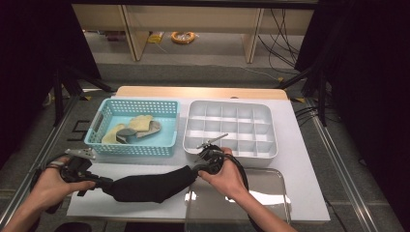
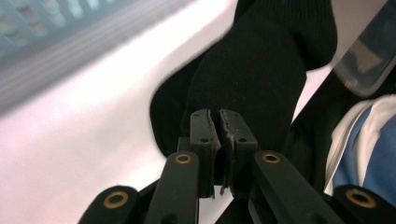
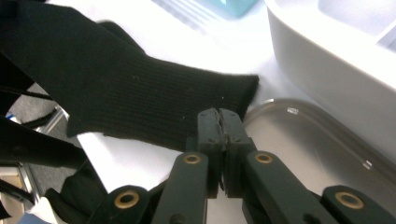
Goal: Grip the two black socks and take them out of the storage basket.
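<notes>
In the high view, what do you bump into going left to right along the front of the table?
Left tool → black sock → right tool → clear lid.

a lab: black curtains (image 1: 29,58), floor cables (image 1: 283,34).

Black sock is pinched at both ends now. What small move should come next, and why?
Probably bring the right gripper toward the left gripper to fold the black sock in half: both are shut on its ends, it lies stretched flat, and the divider tray has small compartments.

Blue basket (image 1: 170,126), white divided tray (image 1: 270,151)
</notes>
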### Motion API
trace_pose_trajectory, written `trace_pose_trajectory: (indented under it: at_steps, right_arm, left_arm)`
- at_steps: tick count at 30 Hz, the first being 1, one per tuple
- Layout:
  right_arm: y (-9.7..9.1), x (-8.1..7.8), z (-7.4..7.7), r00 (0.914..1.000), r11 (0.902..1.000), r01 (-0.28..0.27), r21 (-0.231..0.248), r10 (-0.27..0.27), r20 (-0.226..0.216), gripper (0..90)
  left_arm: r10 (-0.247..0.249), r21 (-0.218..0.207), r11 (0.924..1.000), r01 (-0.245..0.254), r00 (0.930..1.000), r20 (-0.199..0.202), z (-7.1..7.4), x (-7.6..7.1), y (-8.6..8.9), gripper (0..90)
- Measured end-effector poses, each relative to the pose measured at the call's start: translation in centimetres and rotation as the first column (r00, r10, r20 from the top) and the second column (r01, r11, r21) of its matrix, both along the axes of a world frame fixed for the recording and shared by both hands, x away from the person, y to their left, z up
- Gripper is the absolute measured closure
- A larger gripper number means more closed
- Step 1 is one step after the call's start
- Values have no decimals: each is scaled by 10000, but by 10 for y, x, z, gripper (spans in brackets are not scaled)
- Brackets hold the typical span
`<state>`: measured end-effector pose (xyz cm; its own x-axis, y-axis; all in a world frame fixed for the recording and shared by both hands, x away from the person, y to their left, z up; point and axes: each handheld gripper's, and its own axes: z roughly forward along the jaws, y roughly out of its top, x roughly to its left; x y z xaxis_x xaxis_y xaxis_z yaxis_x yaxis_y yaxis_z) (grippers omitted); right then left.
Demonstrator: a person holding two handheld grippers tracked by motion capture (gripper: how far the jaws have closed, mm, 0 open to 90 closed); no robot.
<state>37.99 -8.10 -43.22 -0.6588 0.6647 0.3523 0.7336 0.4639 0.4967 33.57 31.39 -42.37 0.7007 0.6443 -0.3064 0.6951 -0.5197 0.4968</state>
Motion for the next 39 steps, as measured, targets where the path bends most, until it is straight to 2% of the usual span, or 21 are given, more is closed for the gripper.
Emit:
trace_pose_trajectory:
  at_steps: [1,3,9,14,15,16,18,19,20,22,24,25,26,27,29,30,32,34,35,38,39]
  right_arm:
    - [1,0,-2,9997,9998,136,-166,-139,-195,894]
    - [2,3,-5,10000,9999,-48,-156,49,43,893]
    - [5,6,-5,9999,9996,-78,-273,81,116,893]
    - [9,7,-17,9983,9971,-513,-563,497,-297,867]
    - [8,7,-18,9982,9978,-408,-529,383,-466,850]
    - [8,8,-17,9991,9983,-266,-525,248,-356,822]
    - [6,9,-14,9994,9996,62,-269,-71,-334,769]
    - [4,11,-13,10000,9998,15,-212,-16,-69,759]
    - [4,11,-11,9992,9990,342,-297,-349,-216,750]
    - [5,12,-11,9991,9989,410,-237,-413,-111,716]
    - [8,11,-13,9977,9972,555,-499,-574,-363,707]
    - [9,12,-15,9986,9978,479,-459,-489,-214,702]
    - [9,12,-17,9982,9971,551,-529,-564,-223,697]
    - [9,11,-17,9973,9966,626,-532,-645,-347,692]
    - [10,10,-18,9968,9959,684,-596,-707,-382,683]
    - [11,9,-18,9945,9935,868,-742,-907,-522,682]
    - [11,9,-20,9965,9954,640,-710,-676,-501,683]
    - [12,9,-22,9971,9946,588,-852,-627,-438,687]
    - [13,9,-22,9961,9932,657,-961,-710,-533,696]
    - [14,8,-24,9952,9933,661,-949,-725,-664,733]
    - [14,8,-25,9957,9918,641,-1109,-711,-595,747]
  left_arm:
    - [39,215,9998,-39,10000,18,-4,1,-1,832]
    - [-5,553,9985,-3,9999,140,-8,2,-1,830]
    - [-226,590,9980,232,9997,-104,-18,0,-4,823]
    - [-368,906,9951,390,9990,-260,-25,0,-4,767]
    - [-268,808,9963,278,9995,-141,-26,0,-4,739]
    - [-189,765,9969,192,9998,-46,-25,0,-2,699]
    - [407,171,9990,-407,9992,22,-23,2,2,626]
    - [847,-87,9964,-846,9964,90,-23,3,3,589]
    - [1283,-341,9912,-1279,9917,105,-24,4,3,559]
    - [1511,-138,9884,-1510,9885,35,-27,8,3,534]
    - [1614,-99,9868,-1614,9869,-37,-34,10,-2,520]
    - [1519,63,9884,-1518,9883,-107,-36,11,-4,521]
    - [1144,248,9932,-1139,9932,-198,-39,14,-4,521]
    - [1352,165,9907,-1349,9906,-187,-42,13,-7,521]
    - [995,374,9944,-984,9946,-292,-46,14,-9,531]
    - [1294,213,9914,-1288,9912,-294,-48,12,-13,538]
    - [813,524,9954,-798,9963,-269,-50,14,-13,563]
    - [696,855,9940,-680,9975,-156,-50,13,-16,594]
    - [749,847,9937,-734,9971,-146,-50,13,-17,625]
    - [611,1282,9898,-614,9981,63,-49,12,-22,713]
    - [556,1236,9908,-551,9985,-4,-49,12,-23,741]
